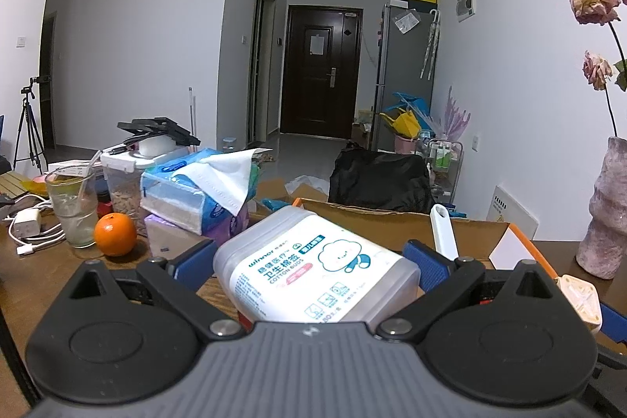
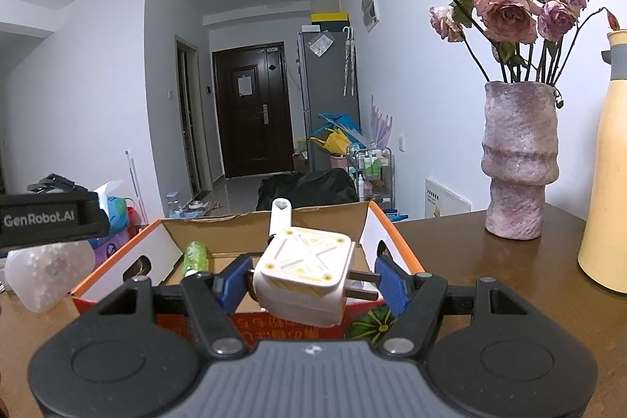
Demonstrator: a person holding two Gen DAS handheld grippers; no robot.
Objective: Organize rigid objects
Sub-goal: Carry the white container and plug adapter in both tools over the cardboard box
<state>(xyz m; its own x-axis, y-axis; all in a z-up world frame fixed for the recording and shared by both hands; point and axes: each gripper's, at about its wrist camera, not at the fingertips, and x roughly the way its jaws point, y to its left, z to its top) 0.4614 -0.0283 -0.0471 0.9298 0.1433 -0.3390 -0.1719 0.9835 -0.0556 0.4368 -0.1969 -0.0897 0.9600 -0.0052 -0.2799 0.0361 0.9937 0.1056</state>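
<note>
My left gripper [image 1: 311, 261] is shut on a translucent cotton-bud box [image 1: 317, 269] with a white label, held tilted above the wooden table, just in front of the cardboard box [image 1: 392, 222]. My right gripper [image 2: 309, 279] is shut on a white plug adapter [image 2: 301, 275] with yellow lines and metal prongs pointing right, held over the near edge of the orange-and-white cardboard box [image 2: 376, 234]. Inside the box are a green bottle [image 2: 196, 257] and a white handle [image 2: 280, 218]. The adapter also shows in the left wrist view [image 1: 580, 300]; the cotton-bud box shows at the left of the right wrist view [image 2: 47, 275].
An orange [image 1: 115, 234], a glass with a straw [image 1: 72, 210], tissue packs [image 1: 192, 194], a food jar [image 1: 121, 183] and chargers [image 1: 25, 226] crowd the table's left. A pink vase with dried roses [image 2: 517, 159] and a yellow flask [image 2: 607, 183] stand at the right.
</note>
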